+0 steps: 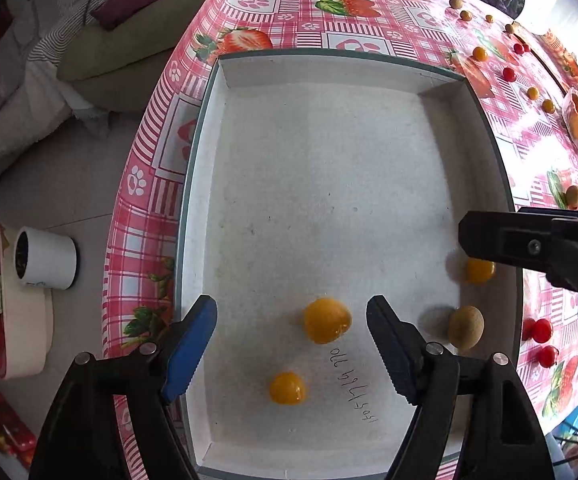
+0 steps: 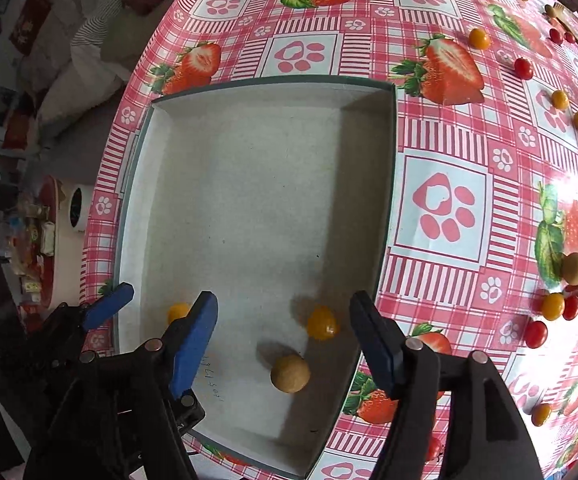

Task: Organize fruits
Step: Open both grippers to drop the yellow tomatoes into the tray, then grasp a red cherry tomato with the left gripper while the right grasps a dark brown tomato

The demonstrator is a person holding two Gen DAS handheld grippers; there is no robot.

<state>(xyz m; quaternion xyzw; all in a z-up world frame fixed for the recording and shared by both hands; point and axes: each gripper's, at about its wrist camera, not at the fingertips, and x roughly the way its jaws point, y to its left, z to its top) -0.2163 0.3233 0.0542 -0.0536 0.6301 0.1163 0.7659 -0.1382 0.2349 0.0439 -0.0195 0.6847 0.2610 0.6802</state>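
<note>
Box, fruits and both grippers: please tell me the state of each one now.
White box: open, on the table, holding four fruits.
Yellow tomatoes in box: three, loose on the floor, not gripped.
Brown fruit in box: loose, near the right wall.
Fruits on tablecloth: scattered, not yet in the box.
Left gripper: open, empty.
Right gripper: open, empty.

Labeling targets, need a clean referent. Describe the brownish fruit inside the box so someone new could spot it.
Start at the shallow white box on the strawberry tablecloth. Near the box's right wall, beside the open left gripper, sits the brownish fruit. It is the only dull tan-green piece inside; the other three fruits there are glossy yellow-orange.
</note>
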